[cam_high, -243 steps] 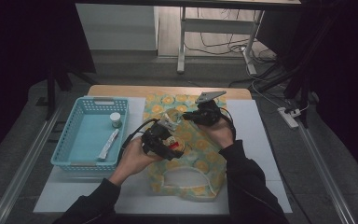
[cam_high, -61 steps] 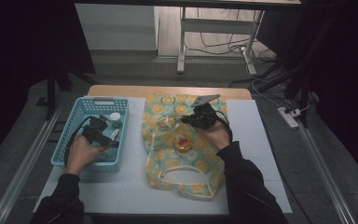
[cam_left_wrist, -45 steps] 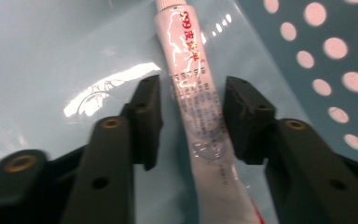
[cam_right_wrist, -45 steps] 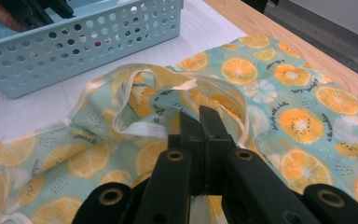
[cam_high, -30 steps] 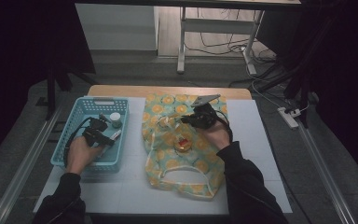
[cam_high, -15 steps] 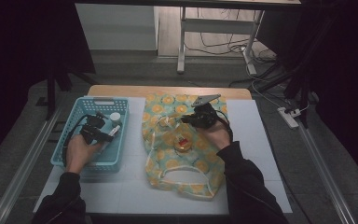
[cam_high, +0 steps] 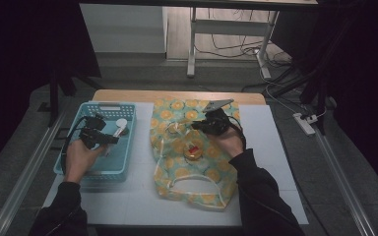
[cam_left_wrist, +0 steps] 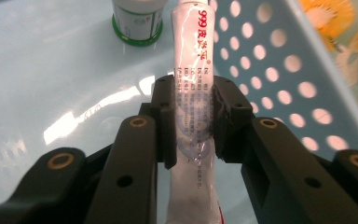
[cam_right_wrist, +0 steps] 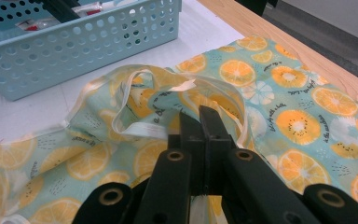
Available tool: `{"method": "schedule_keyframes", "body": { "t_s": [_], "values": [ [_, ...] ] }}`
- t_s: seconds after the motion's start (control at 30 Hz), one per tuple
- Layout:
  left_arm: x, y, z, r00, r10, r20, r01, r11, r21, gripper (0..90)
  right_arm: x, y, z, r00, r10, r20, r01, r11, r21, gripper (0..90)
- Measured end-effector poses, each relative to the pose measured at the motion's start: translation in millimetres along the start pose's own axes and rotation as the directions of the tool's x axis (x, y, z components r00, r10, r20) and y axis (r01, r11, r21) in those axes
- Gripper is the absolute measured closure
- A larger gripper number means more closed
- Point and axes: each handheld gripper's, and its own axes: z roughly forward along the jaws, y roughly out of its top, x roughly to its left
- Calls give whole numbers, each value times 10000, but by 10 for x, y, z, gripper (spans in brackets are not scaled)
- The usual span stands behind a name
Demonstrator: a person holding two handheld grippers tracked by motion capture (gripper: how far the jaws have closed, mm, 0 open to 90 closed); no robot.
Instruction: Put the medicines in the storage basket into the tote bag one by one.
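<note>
Inside the basket [cam_high: 74,164], left gripper [cam_left_wrist: 193,119] clamps the tube [cam_left_wrist: 191,70] beside a bottle [cam_left_wrist: 137,21]; right gripper [cam_right_wrist: 200,123] pinches the bag [cam_right_wrist: 279,116].

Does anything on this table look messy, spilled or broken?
Nothing spilled or broken. The orange-print bag lies rumpled, its rim pinched up by the right gripper; the left gripper clamps a white tube over the blue basket.

White rectangular table top [cam_high: 270,162], bare wooden strip [cam_high: 177,95] along far edge. Light-blue perforated plastic basket [cam_high: 126,162] lies on left part. Orange-slice-patterned teal fabric bag [cam_high: 177,169] lies flat at centre, just right of basket, far end reaching wooden strip. Right part bare.
</note>
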Motion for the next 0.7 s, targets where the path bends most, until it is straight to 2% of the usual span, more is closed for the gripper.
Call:
{"method": "schedule_keyframes", "body": {
  "t_s": [0.2,0.3,0.5,0.7],
  "values": [
    [-31,-9,-88,9997,58,224,-51,9995,-314,728,7,2,2,10000,7,1,-7,10000,-6,900],
    [-71,-4,-146,9990,255,364,-238,9986,-462,728,7,4,1,10000,-11,6,11,10000,-8,900],
    [-240,28,-246,9959,820,382,-794,9947,-659,728,10,8,-5,10000,-32,0,32,10000,-5,900],
    [-407,65,-277,9912,1239,471,-1202,9900,-744,728,10,10,-12,10000,-22,4,22,10000,-43,900]
  ]
}}
